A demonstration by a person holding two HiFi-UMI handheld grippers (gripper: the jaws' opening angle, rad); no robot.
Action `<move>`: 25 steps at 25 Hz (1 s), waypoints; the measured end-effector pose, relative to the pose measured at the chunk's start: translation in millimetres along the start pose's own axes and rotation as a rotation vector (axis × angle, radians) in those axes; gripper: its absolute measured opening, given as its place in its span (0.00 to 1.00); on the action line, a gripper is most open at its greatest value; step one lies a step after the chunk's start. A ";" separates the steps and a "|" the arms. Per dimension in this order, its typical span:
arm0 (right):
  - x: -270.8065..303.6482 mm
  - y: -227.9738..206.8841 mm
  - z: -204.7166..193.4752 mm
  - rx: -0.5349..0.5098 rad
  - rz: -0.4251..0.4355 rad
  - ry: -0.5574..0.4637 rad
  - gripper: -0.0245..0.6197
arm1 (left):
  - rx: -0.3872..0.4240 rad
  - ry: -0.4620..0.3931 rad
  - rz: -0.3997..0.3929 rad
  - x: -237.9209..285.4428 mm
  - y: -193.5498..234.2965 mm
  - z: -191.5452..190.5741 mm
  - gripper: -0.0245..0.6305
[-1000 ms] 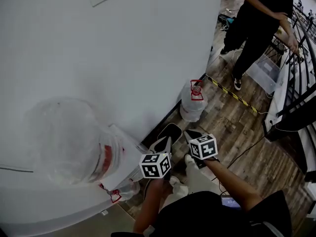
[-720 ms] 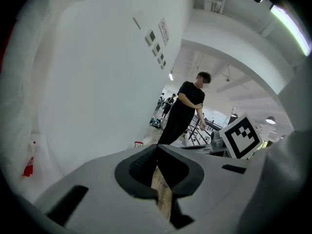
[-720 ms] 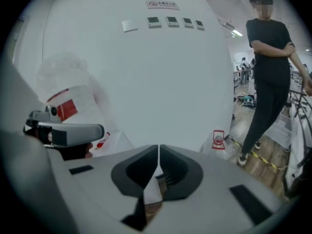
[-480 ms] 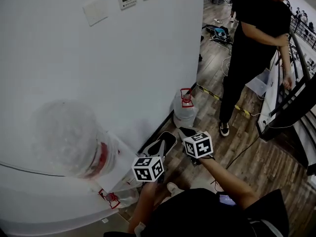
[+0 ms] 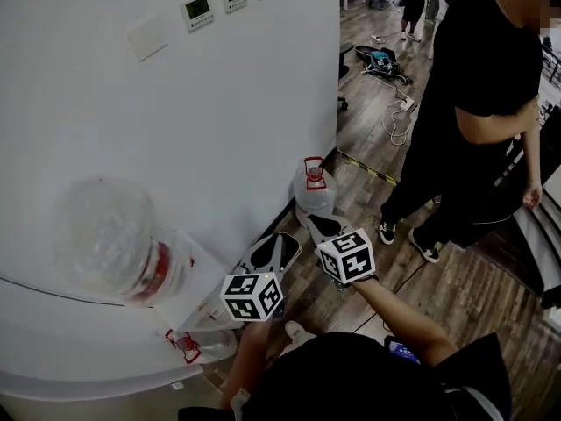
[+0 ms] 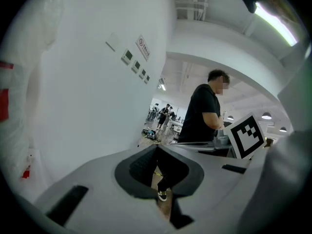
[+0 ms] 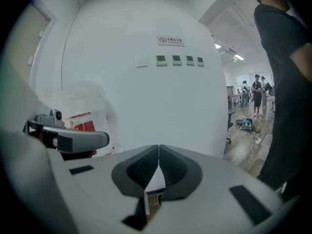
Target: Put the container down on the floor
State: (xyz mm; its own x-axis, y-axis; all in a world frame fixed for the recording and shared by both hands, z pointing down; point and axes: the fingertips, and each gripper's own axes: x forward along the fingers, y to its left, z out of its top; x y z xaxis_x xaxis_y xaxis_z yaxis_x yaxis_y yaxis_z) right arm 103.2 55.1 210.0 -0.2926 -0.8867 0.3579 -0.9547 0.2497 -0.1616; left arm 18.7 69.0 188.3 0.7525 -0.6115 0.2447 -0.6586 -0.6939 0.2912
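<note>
1. Two grippers are held side by side, near each other but not touching. The left gripper (image 6: pixel 157 149) has its jaws together at the tips, and nothing is between them.
2. The right gripper (image 7: pixel 159 149) is closing its jaws. The tips meet and they hold nothing.
3. Behind each pair of jaws sits a marker cube, the left cube (image 5: pixel 252 295) and the right cube (image 5: pixel 347 254).
4. Just ahead of the right gripper, a clear container (image 5: pixel 313 196) with a red handle on top stands upright on the wooden floor (image 5: pixel 473 305). It is at the foot of the white wall (image 5: pixel 219 103) and is apart from both grippers.
5. To the left of the left gripper there is a large clear bottle (image 5: pixel 110 239) with a red label. It is blurred, and I cannot tell what it rests on.
6. Beyond the container, a yellow-black tape (image 5: pixel 364 167) runs across the floor.
7. Further ahead and to the right of the right gripper, a person in black clothes (image 5: pixel 478 103) stands on the floor.
8. High on the wall, far ahead of the left gripper, some small wall panels (image 5: pixel 196 8) are fixed in a row.
</note>
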 end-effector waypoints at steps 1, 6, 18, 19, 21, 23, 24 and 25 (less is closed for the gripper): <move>-8.6 -1.4 4.8 -0.003 0.000 -0.014 0.09 | 0.006 -0.010 0.000 -0.9 -9.2 2.2 0.06; -44.7 -4.5 24.7 -0.018 0.018 -0.087 0.08 | 0.026 -0.067 0.022 -8.1 -41.6 11.8 0.06; -106.6 -1.4 35.5 -0.048 0.061 -0.168 0.08 | 0.059 -0.172 0.078 -39.3 -89.3 26.3 0.06; -110.7 -0.6 35.2 -0.048 0.063 -0.173 0.08 | 0.061 -0.174 0.078 -41.2 -92.7 25.5 0.06; -117.5 1.4 33.8 -0.045 0.067 -0.183 0.08 | 0.068 -0.175 0.079 -45.5 -98.5 22.7 0.06; -123.6 3.5 32.5 -0.045 0.068 -0.192 0.08 | 0.076 -0.176 0.081 -50.3 -103.2 20.2 0.06; -126.8 5.1 32.4 -0.046 0.068 -0.198 0.08 | 0.078 -0.176 0.083 -52.6 -104.8 19.4 0.06; -129.9 7.1 32.5 -0.049 0.069 -0.205 0.08 | 0.080 -0.177 0.084 -54.9 -106.1 18.7 0.06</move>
State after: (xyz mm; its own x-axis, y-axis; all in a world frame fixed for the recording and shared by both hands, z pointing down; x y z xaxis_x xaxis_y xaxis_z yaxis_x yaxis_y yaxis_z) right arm 136.1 159.4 132.4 -0.3447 -0.9262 0.1526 -0.9359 0.3264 -0.1326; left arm 47.1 169.0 126.7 0.6866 -0.7206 0.0968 -0.7226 -0.6616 0.2003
